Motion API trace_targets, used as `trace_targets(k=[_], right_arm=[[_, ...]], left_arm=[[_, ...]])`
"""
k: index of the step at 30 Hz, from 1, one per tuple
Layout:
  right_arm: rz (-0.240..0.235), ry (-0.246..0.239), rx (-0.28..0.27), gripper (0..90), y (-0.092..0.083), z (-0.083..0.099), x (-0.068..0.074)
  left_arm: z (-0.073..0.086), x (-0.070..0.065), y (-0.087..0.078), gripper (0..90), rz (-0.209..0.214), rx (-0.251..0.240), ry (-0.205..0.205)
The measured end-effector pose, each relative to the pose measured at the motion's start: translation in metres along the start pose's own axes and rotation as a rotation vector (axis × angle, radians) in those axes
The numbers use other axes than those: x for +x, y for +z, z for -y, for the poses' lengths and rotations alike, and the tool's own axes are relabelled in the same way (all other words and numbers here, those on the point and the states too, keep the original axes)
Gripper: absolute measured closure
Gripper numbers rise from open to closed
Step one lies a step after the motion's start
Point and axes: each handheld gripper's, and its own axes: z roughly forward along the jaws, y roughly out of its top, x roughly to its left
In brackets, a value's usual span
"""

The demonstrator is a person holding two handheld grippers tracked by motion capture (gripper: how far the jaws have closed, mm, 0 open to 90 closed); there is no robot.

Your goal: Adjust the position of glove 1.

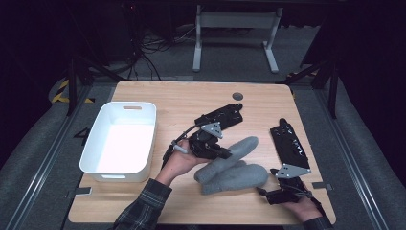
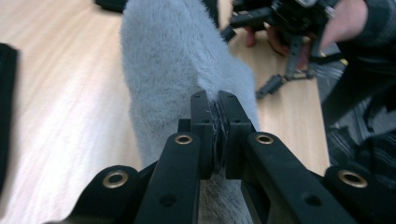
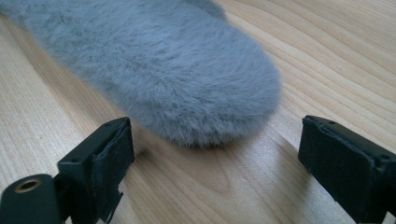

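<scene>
Left tongs (image 2: 219, 121) clenched on fluffy grey fur slipper (image 1: 239, 147), pinching its edge; second grey slipper (image 1: 237, 178) lies beside it mid-table, long axis left-right. Right tongs (image 3: 215, 154) released, jaws straddling that slipper's toe end, nearer hand. White plastic bin (image 1: 123, 136) sits left on wooden table (image 1: 167, 96).

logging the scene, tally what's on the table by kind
grey fuzzy slippers: 2
white plastic bin: 1
hand-held grippers: 2, left hand-held gripper and right hand-held gripper
total: 5
</scene>
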Motion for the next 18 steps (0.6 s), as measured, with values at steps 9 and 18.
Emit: trace_targets(k=[9, 18], right_arm=[[0.0, 0.0, 0.0, 10.5, 0.0, 0.0, 0.0], [0.0, 0.0, 0.0, 10.6, 0.0, 0.0, 0.0]], left_arm=[[0.003, -0.007, 0.018, 85.7, 0.069, 0.048, 0.033], [0.008, -0.012, 0.011, 60.5, 0.026, 0.011, 0.005]])
